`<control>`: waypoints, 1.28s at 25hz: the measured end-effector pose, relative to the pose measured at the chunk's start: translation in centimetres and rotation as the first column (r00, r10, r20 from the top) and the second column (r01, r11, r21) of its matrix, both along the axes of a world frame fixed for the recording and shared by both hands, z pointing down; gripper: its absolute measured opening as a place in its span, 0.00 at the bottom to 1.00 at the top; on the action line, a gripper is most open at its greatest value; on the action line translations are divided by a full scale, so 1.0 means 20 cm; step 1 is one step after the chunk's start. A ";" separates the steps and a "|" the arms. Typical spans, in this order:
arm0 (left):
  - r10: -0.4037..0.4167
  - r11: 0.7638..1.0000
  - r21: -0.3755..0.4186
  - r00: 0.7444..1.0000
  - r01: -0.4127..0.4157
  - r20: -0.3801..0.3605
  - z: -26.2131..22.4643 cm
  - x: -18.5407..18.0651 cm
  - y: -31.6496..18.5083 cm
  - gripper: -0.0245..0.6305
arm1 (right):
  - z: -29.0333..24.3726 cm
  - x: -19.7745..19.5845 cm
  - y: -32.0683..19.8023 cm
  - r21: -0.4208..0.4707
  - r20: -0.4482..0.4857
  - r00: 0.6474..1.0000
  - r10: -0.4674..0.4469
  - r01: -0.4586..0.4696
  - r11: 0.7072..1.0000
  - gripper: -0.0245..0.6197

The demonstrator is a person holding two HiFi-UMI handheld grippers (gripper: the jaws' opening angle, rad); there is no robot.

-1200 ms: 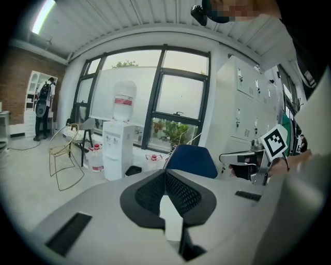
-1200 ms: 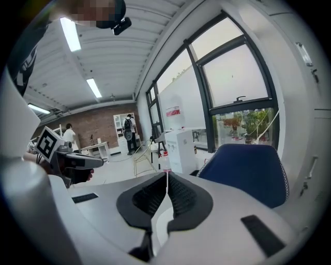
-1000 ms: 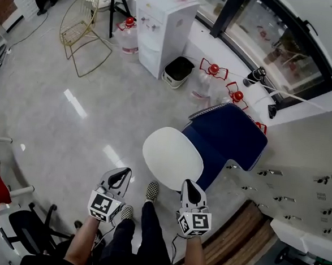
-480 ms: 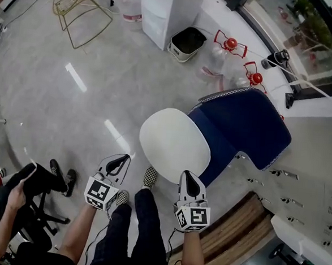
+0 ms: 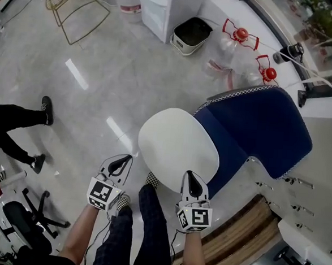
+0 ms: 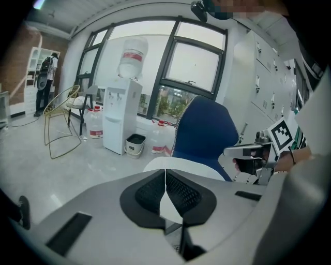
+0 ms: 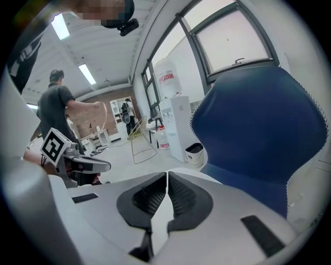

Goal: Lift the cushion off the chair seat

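A white oval cushion lies on the seat of a dark blue chair with a checked trim. My left gripper is shut and empty, just off the cushion's front left edge. My right gripper is shut and empty too, its tip over the cushion's front right edge. In the left gripper view the closed jaws point at the cushion and the chair back. The right gripper view shows its closed jaws before the blue chair back.
Behind the chair stand a white water dispenser, a black-lined bin and water bottles with red handles. A gold wire chair is far left. A person's legs are at the left. A wooden platform and lockers lie to the right.
Both grippers have come down toward the cushion's front edge, still shut. The chair and cushion look larger and closer. The person at the left has shifted position.
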State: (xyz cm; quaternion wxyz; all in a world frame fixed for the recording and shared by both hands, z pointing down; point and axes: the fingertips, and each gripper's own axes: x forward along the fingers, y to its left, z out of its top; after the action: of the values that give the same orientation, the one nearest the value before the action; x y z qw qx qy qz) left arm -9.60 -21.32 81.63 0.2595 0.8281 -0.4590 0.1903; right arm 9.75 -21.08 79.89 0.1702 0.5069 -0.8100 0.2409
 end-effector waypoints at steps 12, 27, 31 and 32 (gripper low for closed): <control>0.008 0.997 -0.077 1.000 -0.007 0.011 0.35 0.01 -0.04 0.07 | 0.22 0.03 0.02 -0.030 -0.026 1.000 0.004 -0.005 1.000 0.09; -0.033 0.952 -0.307 0.997 0.008 -0.075 0.76 0.07 -0.02 0.43 | 0.39 0.08 0.06 -0.067 -0.037 0.999 0.020 -0.023 0.997 0.09; -0.018 0.939 -0.344 0.995 -0.015 -0.095 0.84 0.10 -0.01 0.46 | 0.42 0.11 0.06 -0.055 -0.052 0.999 0.012 -0.015 0.998 0.09; -0.015 0.938 -0.347 0.995 -0.021 -0.100 0.85 0.11 -0.01 0.46 | 0.42 0.11 0.06 -0.052 -0.056 0.998 0.008 -0.011 0.999 0.09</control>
State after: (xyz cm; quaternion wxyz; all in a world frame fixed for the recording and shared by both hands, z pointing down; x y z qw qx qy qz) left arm -7.35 -21.54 98.60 0.4242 0.7785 -0.4033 0.2267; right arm 12.01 -19.89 88.33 0.2047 0.5129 -0.7959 0.2484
